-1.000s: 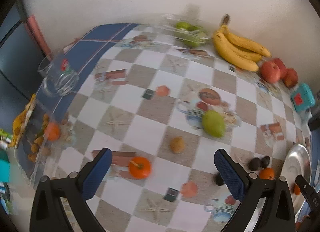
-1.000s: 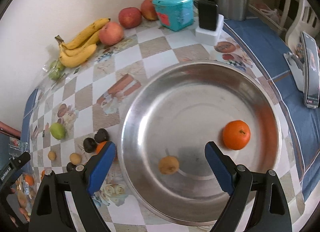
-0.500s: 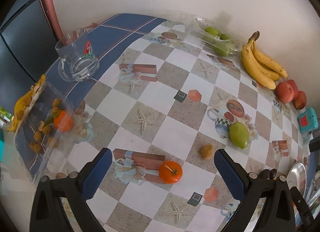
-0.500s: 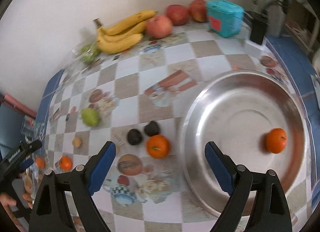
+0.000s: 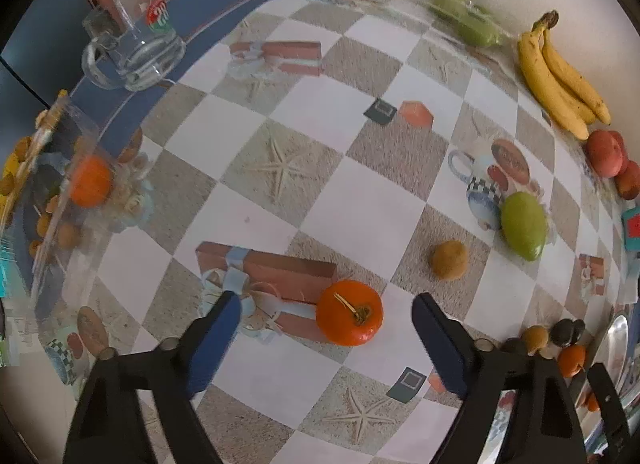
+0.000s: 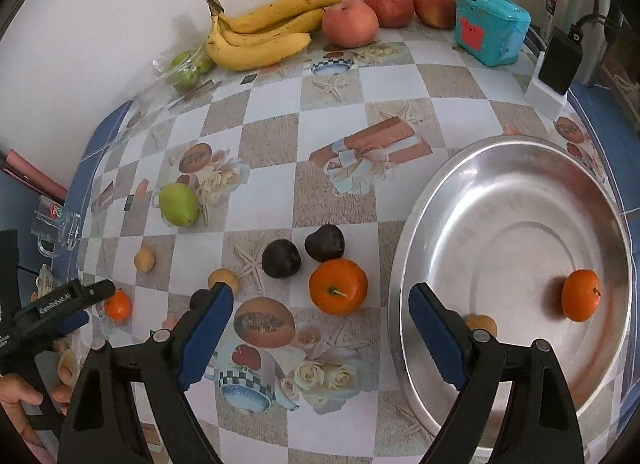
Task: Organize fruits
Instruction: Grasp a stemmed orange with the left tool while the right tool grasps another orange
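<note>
Table: checkered printed oilcloth (image 6: 272, 135), fruit scattered across it
Dish: round steel basin (image 6: 472, 167), one small orange mandarin (image 6: 580, 295) held inside
Left gripper (image 5: 325, 306): jaws closing, unclenched, a stemmed orange mandarin (image 5: 349, 312) framed between them, untouched
Right gripper (image 6: 320, 298): jaws closing, released, another orange mandarin (image 6: 338, 286) between them, beside the basin

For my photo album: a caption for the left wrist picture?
Left gripper, jaws closing, descends around an orange tangerine on the checkered tablecloth.
</note>
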Tool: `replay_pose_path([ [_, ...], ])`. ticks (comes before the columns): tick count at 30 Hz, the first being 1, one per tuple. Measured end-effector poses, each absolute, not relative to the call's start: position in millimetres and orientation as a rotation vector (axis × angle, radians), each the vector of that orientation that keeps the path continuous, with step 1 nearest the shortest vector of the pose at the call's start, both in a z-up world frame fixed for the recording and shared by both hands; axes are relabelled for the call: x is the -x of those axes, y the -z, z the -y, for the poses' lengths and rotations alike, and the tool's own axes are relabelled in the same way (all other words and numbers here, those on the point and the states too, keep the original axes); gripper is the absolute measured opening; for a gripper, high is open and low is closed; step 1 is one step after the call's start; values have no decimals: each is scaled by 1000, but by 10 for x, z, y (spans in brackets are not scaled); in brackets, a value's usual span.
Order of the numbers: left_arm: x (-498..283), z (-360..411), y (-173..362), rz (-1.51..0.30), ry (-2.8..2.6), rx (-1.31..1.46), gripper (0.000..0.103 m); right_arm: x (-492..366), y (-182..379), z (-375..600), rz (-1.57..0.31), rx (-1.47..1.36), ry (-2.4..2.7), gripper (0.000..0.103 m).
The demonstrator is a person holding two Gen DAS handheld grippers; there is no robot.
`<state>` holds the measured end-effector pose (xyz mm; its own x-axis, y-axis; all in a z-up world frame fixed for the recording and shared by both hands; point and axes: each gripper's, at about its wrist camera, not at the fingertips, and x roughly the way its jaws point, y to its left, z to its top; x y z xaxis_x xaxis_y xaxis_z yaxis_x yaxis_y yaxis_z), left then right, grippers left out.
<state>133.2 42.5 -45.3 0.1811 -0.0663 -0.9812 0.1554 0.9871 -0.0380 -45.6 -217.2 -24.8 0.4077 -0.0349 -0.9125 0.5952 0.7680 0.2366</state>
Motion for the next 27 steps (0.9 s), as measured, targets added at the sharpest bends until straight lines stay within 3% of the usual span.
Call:
replay_pose_path([
  [3, -1314, -395, 503, -1393, 162, -82, 75, 417, 257, 2155, -1095, -570, 420, 77],
  [8, -1279, -346, 598, -1416, 178, -78, 49, 358, 289, 2115, -1118, -533, 407, 62],
  [10, -1265, -328, 618, -1421, 195, -67, 40, 342, 300, 2104, -1125, -523, 402, 61],
  [14, -1236, -287, 621, -1413, 197, -75, 39, 313, 336, 2090, -1146, -498, 404, 52],
  [27, -1338, -355, 483, -1397, 221, -39, 39, 243, 473, 2055, -1205, -402, 452, 46],
])
